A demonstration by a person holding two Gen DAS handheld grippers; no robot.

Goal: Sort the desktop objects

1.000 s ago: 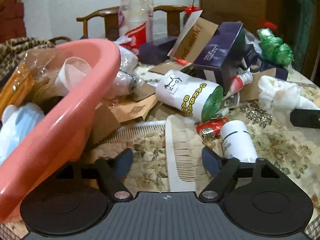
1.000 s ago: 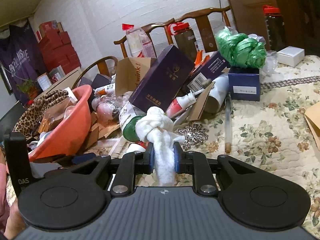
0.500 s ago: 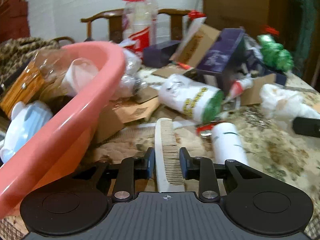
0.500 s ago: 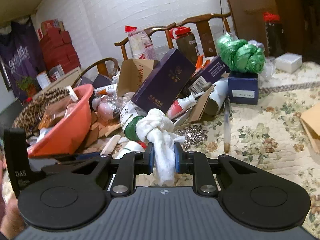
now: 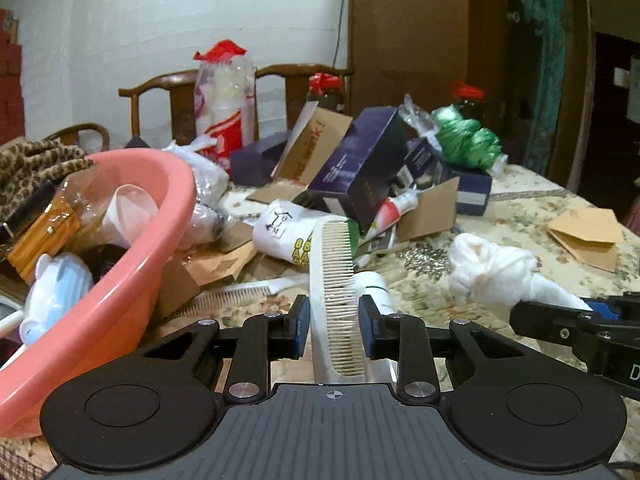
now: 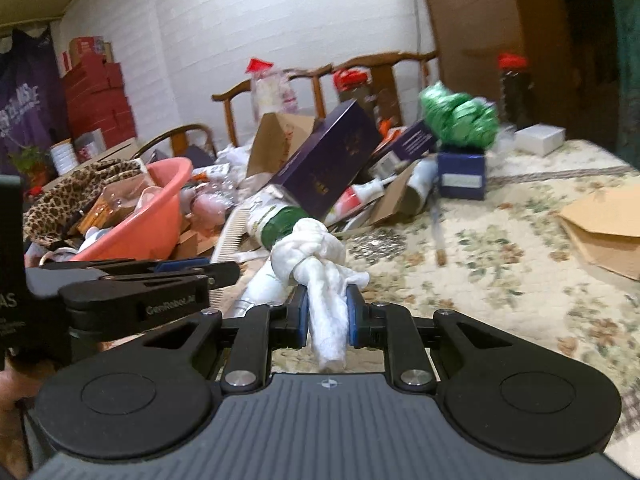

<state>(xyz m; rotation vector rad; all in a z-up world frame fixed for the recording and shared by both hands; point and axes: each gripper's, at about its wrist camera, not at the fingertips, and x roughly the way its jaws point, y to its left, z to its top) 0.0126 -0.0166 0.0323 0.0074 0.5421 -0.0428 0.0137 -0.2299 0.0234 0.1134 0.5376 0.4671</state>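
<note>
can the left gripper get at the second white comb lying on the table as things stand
Probably not yet: the left gripper is shut on the white plastic comb. The second white comb lies uncovered beside the pink plastic basin, so the path itself looks free.

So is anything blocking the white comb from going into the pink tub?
Nothing visible does. The left claw holds the white plastic comb lifted, and the pink plastic tub sits just to its left, open-topped though already partly filled.

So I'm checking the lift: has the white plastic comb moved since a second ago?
Yes. The white plastic comb has risen off the floral tablecloth, gripped.
</note>
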